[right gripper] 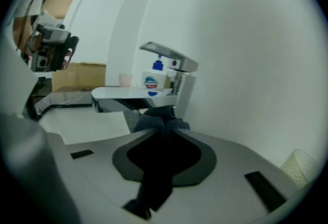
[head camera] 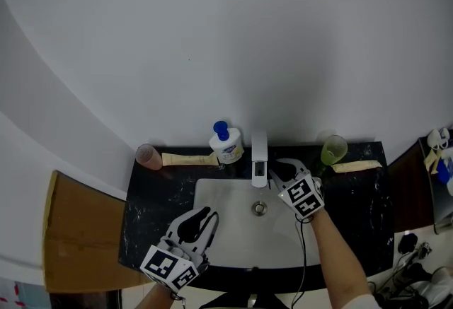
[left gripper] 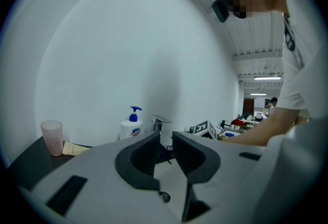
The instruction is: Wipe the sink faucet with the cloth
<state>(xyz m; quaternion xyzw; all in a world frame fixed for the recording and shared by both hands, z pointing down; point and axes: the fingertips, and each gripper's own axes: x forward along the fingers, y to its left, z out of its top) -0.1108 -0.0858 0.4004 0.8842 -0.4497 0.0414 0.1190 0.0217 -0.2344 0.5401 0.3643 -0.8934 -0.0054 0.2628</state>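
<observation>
The chrome faucet (head camera: 259, 158) stands at the back of the white sink (head camera: 226, 244). My right gripper (head camera: 278, 168) is right beside its base, shut on a dark cloth (right gripper: 156, 120). In the right gripper view the cloth bunches out past the fingertips and lies against the faucet's column (right gripper: 183, 92), under the flat spout (right gripper: 128, 96). My left gripper (head camera: 209, 215) hovers over the front left of the basin. Its jaws stand a little apart with nothing between them, and they point toward the faucet (left gripper: 161, 126).
On the black counter (head camera: 152, 208) behind the sink stand a soap pump bottle (head camera: 226, 144), a pink cup (head camera: 148, 155) and a green cup (head camera: 334, 150). A beige rolled towel (head camera: 188, 158) lies at the left and another rolled towel (head camera: 356, 167) at the right. The white wall rises close behind.
</observation>
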